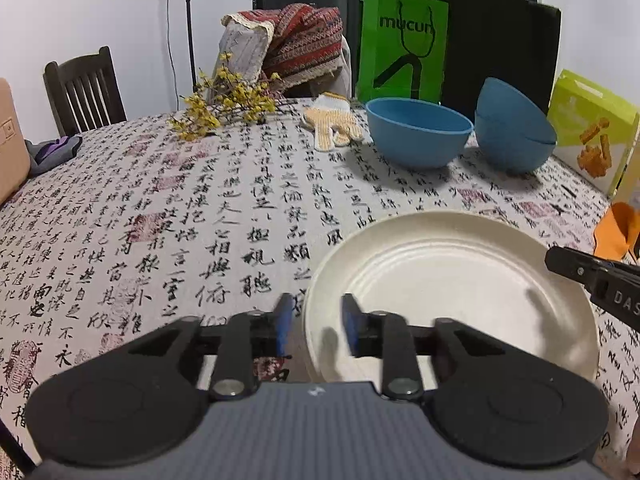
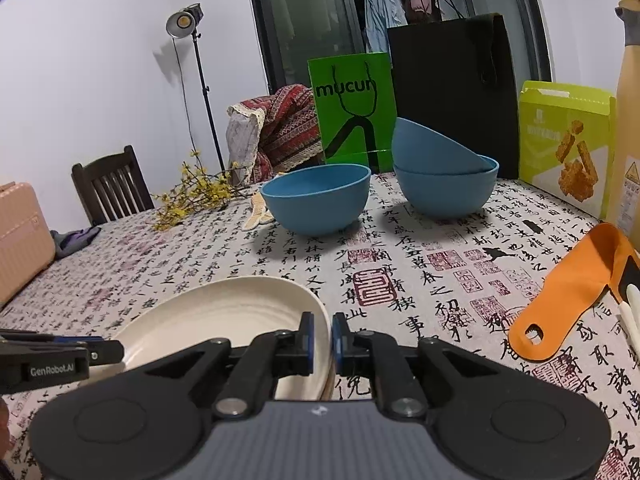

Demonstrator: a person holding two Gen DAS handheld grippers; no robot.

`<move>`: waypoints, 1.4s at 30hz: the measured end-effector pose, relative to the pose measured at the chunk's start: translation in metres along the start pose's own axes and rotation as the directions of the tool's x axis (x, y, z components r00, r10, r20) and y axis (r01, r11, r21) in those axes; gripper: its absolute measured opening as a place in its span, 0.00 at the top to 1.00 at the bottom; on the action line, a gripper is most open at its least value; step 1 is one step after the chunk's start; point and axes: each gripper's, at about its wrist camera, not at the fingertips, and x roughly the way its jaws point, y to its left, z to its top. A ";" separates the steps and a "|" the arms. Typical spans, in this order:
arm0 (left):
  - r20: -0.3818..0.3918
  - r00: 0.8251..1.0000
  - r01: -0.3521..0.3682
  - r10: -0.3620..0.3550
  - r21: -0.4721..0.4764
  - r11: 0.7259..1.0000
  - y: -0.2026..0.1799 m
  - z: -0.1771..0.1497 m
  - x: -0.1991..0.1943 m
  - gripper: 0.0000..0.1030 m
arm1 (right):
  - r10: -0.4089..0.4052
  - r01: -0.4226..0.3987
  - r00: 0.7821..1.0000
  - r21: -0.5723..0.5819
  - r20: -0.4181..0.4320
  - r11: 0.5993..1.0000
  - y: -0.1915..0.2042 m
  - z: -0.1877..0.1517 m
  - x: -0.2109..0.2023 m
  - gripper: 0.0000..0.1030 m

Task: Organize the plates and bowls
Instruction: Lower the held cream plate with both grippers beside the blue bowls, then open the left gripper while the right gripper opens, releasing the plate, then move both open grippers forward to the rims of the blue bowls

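The tabletop [image 1: 168,216] wears a cloth printed all over with black calligraphy and red seals. Nearest the onlooker's edge sits the cream plate [image 1: 452,292], right way up, hollow facing the ceiling; being round, it has no long axis to speak of. From the right wrist view its near rim seems to rest on a second rim beneath, though how many lie there I cannot tell.

Beyond the plate, toward the far edge, stands a single blue bowl [image 2: 316,204], upright with its mouth open upward. Just beside that, farther right, is the bowl stack [image 2: 444,176]: one bowl upright, and another lying in it tipped over, its base pointing up and to the left.

Behind the bowls stand a black bag [image 2: 452,92], a green bag [image 2: 352,112] and a yellow-green box [image 2: 564,140]. Right of the plate lies an orange tool [image 2: 568,300].

The left tongs [image 1: 316,326] stand part open astride the plate's near-left rim, pads clear of it. The right tongs [image 2: 322,338] are nearly closed over the plate's right rim, only a narrow gap between the pads; whether they pinch it I cannot tell.
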 end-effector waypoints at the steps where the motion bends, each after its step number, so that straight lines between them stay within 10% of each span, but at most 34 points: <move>1: 0.008 1.000 0.001 -0.001 -0.003 1.000 0.001 0.001 -0.001 0.58 | 0.011 -0.011 1.000 0.008 0.007 1.000 -0.001 0.001 -0.001 0.87; 12: 0.124 0.992 0.037 -0.032 -0.040 0.999 0.021 0.015 -0.018 0.00 | 0.072 -0.074 0.995 0.026 0.074 0.997 -0.004 0.010 -0.010 0.21; 16: 0.159 0.986 0.052 -0.045 -0.041 0.998 0.025 0.020 -0.023 0.00 | 0.070 -0.075 0.993 0.051 0.091 0.996 -0.009 0.016 -0.009 0.00; 42: 0.249 0.965 0.099 -0.084 -0.048 0.994 0.018 0.102 -0.027 0.00 | 0.066 -0.063 0.991 -0.030 0.113 0.998 0.006 0.120 0.021 0.00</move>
